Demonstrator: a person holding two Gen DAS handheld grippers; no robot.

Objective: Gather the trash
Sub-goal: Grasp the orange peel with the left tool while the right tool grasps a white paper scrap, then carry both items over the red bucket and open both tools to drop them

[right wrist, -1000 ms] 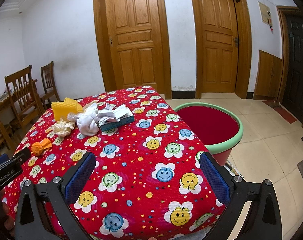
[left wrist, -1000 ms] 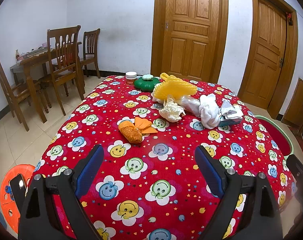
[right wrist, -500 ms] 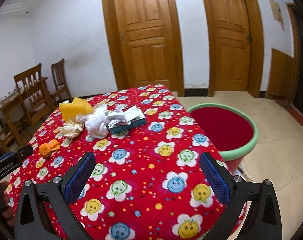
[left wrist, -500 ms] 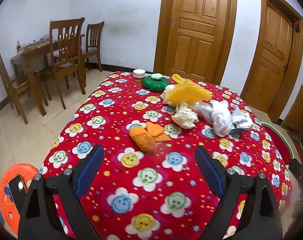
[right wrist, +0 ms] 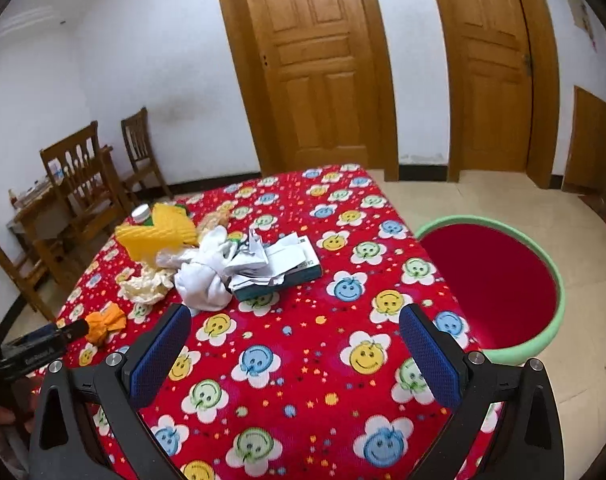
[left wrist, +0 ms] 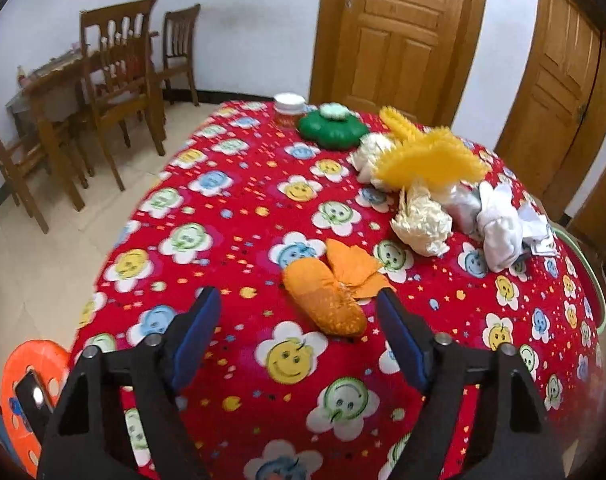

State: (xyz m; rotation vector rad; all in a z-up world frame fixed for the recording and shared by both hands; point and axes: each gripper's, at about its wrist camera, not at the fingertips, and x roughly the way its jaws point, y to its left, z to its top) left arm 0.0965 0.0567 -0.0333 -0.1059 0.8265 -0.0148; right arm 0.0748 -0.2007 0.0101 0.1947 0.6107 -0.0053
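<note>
Currently left tongs (left wrist: 299, 312) hang over the surface (left wrist: 231, 216), jaws closing, pads not yet touching anything; the orange wrapper (left wrist: 331, 284) lies just ahead, between the jaw tips and nearer the right one. Right tongs (right wrist: 295, 330) are released, nothing between the jaws, over bare cloth.

Landmark = orange wrapper:
- cream paper wad (left wrist: 423, 222) just beyond it, to the right
- white wad (left wrist: 499, 232) further right, beside crumpled papers on a teal box (right wrist: 279, 274)
- yellow foam net (left wrist: 427, 160) behind the cream wad
- green lid (left wrist: 331, 128) and small jar (left wrist: 289, 108) well beyond, at the far edge

Red bin (right wrist: 499, 284), green rim, stands on the floor off the surface's right side, well apart from the wrapper. All trash is on the surface.
</note>
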